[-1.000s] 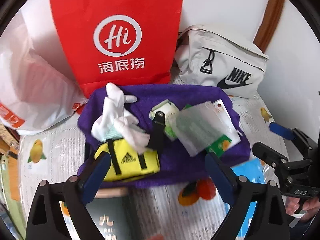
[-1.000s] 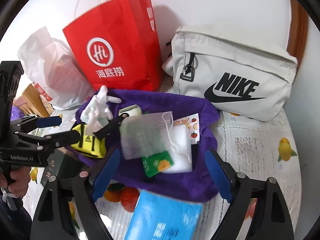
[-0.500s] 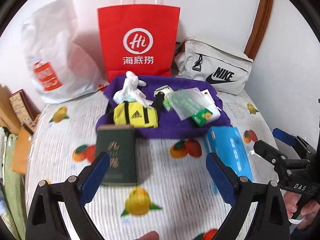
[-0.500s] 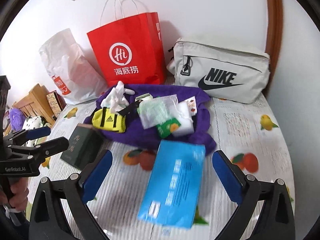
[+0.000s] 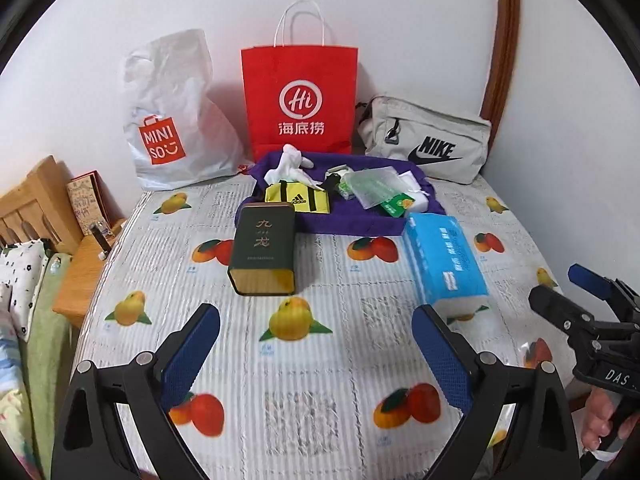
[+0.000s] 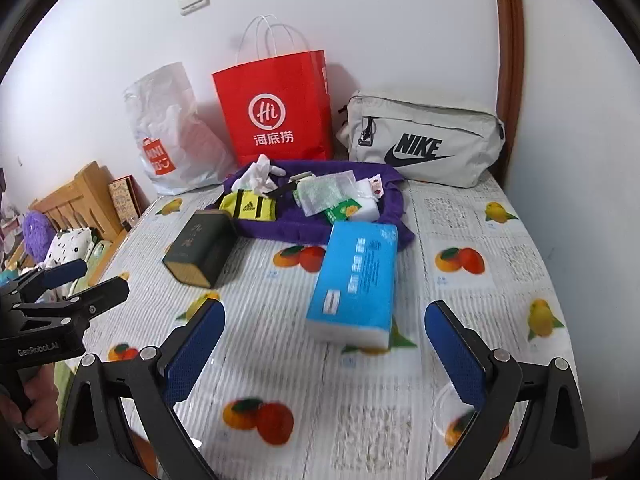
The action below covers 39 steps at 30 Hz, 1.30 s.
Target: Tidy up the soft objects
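A purple cloth point(image 5: 352, 226) point(image 6: 280, 228) lies at the back of the table. On it sit a yellow pouch point(image 5: 298, 197) point(image 6: 250, 208), a white glove point(image 5: 288, 166) point(image 6: 258, 178), and clear packets point(image 5: 376, 188) point(image 6: 326, 194). A blue tissue pack point(image 5: 444, 258) point(image 6: 354, 280) and a dark green box point(image 5: 264, 254) point(image 6: 200, 250) lie nearer. My left gripper point(image 5: 316, 350) and right gripper point(image 6: 324, 346) both hang open over the near table, holding nothing.
A red paper bag point(image 5: 300, 98) point(image 6: 276, 114), a white plastic bag point(image 5: 172, 120) point(image 6: 168, 132) and a grey Nike bag point(image 5: 426, 142) point(image 6: 420, 140) stand against the wall. A wooden bed frame point(image 5: 36, 204) point(image 6: 80, 196) is on the left. A fruit-print tablecloth point(image 5: 320, 380) covers the table.
Both grippers have pulled back and up from the purple cloth toward the near edge of the table. The green box and tissue pack have come fully into view. Both stay open.
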Motion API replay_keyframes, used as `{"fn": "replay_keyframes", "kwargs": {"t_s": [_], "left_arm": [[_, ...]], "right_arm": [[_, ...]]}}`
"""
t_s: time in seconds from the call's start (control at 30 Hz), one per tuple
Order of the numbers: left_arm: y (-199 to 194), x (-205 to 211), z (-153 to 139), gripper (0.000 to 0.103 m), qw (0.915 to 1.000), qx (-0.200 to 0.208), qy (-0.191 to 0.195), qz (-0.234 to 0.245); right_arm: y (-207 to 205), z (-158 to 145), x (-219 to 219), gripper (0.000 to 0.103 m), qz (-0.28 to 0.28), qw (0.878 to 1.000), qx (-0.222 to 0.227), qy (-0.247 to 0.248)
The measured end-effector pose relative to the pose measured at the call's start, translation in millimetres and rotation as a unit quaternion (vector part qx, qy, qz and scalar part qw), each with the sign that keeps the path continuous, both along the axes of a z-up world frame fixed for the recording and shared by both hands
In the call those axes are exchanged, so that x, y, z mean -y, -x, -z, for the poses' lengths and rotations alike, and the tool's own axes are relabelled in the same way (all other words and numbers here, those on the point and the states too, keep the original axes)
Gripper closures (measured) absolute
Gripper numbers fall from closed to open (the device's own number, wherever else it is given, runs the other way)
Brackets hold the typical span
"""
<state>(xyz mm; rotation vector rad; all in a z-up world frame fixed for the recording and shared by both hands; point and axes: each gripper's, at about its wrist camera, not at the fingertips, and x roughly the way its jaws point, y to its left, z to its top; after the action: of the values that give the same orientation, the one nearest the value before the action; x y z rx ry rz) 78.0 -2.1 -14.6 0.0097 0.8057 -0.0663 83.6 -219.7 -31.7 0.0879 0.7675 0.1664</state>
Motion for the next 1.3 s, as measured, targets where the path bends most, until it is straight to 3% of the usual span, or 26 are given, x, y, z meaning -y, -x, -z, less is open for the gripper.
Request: {"fn": "replay_keyframes", "kwargs": {"t_s": [0.27,0.47,1.3], "left_arm": [[43,11,-9,0.006,0.9996,0.024,-0.001,0.012],[56,12,-15,0.006,0.9994,0.032,-0.006,0.008],[56,9,-11,0.006,0.9996,0.029,-0.003,0.006]], "right_arm": [[54,-6,6,0.004,0.002,1.000,0.030,0.007],[70,-11,9,0.004,0.006,0.999,0.038,0.004],[70,-1,14,0.004,0.012,1.000,0.025,0.005]]}}
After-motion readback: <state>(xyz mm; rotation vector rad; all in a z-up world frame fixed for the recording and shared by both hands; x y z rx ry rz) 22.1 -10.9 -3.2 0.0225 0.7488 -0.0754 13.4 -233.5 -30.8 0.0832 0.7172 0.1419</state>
